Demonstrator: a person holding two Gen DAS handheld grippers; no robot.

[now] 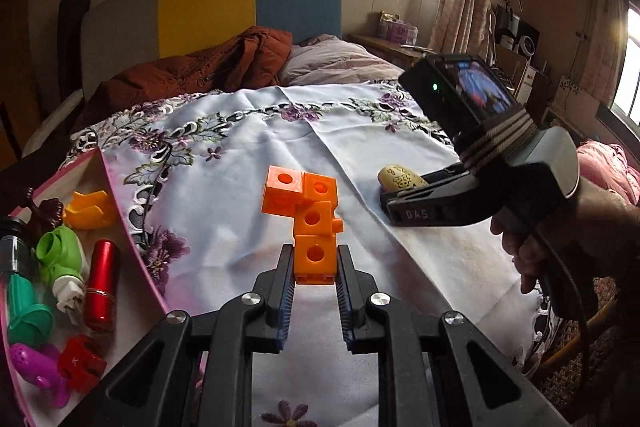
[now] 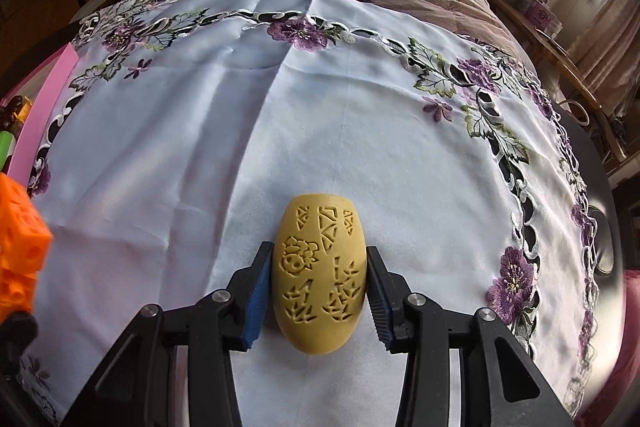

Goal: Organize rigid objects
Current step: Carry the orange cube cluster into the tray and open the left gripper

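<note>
Left wrist view: the left gripper (image 1: 315,269) is clenched on the bottom cube of an orange plastic chain of four linked cubes with round holes (image 1: 310,217). Holding the end cube lets the other three rise clear of the white tablecloth embroidered with purple flowers (image 1: 248,147), probably for carrying to the pink-rimmed tray (image 1: 124,211) at the left. That tray already holds sorted pieces: one red metal cylinder (image 1: 100,285), one green plastic piece (image 1: 62,255), one yellow plastic piece (image 1: 90,209), one small red block (image 1: 82,363), one purple piece (image 1: 38,375), and a few more that are hard to make out.

In the right wrist view, the right gripper (image 2: 318,281) grasps one yellow carved egg-shaped piece (image 2: 320,267) across its narrow width, both pads against its sides, while it lies on the cloth. A hand (image 1: 532,251) holds that gripper's handle, well apart from the tray.
</note>
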